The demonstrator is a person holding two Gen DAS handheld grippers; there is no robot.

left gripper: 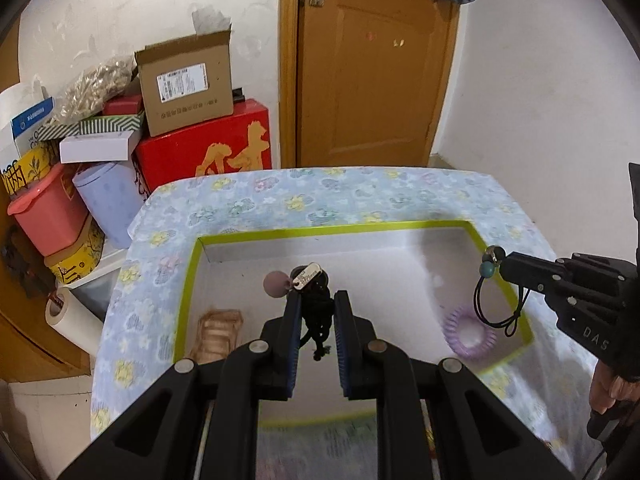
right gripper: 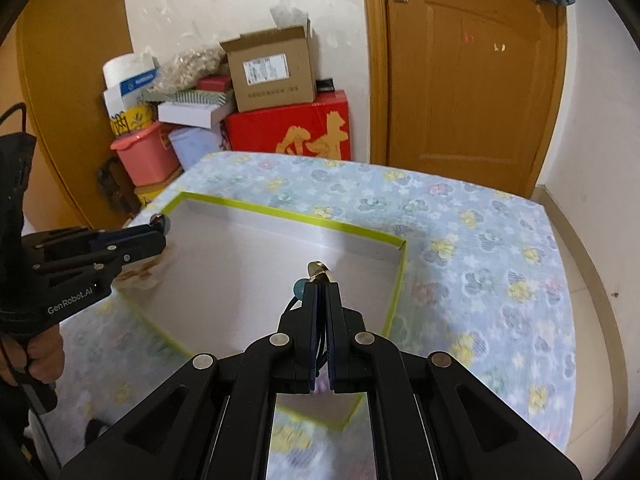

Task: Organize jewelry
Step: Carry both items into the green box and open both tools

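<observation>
Both pieces look mid-carry over the white green-rimmed cardboard tray (left gripper: 192,280). The left gripper (left gripper: 317,304) has its fingers clamped on a black knotted cord charm with a metal tag (left gripper: 316,300); the right gripper (right gripper: 322,292) is pinched tight on a black elastic cord with teal beads (left gripper: 490,276). Next, I'd judge, each needs lowering and releasing inside the tray, near the purple coil hair tie (left gripper: 470,334) at lower right. The floral-clothed surface (right gripper: 480,248) fronts stacked boxes (left gripper: 184,84) and a wooden door (left gripper: 372,68) at the top
</observation>
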